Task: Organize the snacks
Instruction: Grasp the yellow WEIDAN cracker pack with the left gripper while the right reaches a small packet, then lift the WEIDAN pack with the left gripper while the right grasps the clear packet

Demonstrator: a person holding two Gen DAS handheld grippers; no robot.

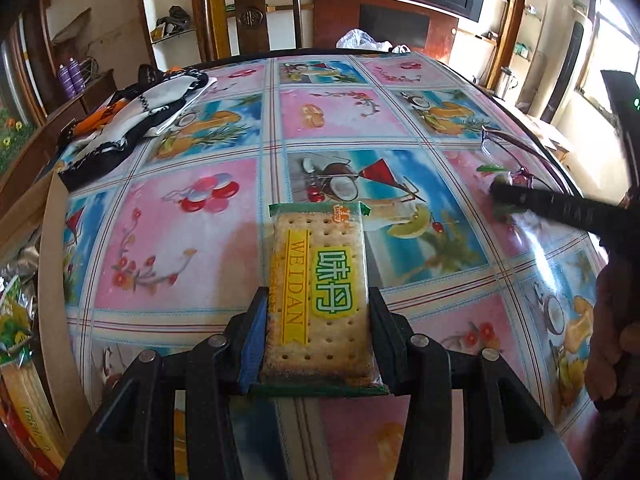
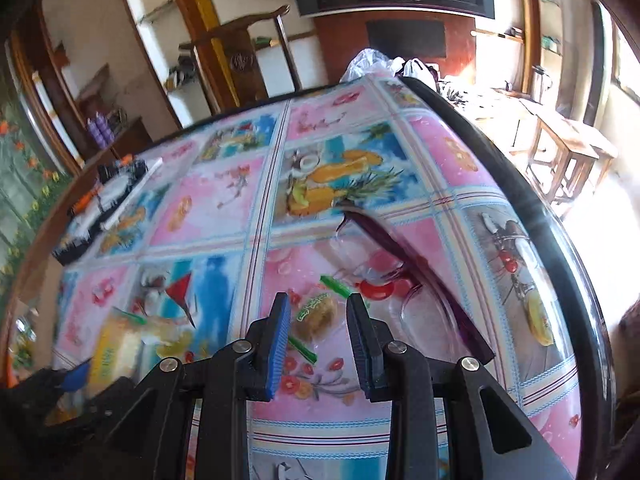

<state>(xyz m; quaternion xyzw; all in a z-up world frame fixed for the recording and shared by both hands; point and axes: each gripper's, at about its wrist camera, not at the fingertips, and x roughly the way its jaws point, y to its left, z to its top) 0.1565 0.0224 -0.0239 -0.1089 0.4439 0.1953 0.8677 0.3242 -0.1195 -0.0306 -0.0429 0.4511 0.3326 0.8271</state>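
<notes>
Left tool (image 1: 316, 344) grips cracker pack (image 1: 320, 292), long axis forward | right tool (image 2: 318, 344) narrow, empty, snack (image 2: 316, 316) just ahead, mid-frame

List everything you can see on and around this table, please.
Clear-wrapped beige cracker packet: one, yellow band, in left gripper.
Small green-ended clear snack packet: one, brown inside, on tablecloth before right gripper.
Purple-framed eyeglasses: one pair, tablecloth's right side.
Black, white and orange cloth: one, far left.
Glossy fruit-patterned tablecloth: one, pink and blue, covering table.
Brown cardboard box: one, left edge, snacks inside.
Left gripper: one, black, blue pads, shut on packet.
Right gripper: one, black, blue pads, open.
</notes>
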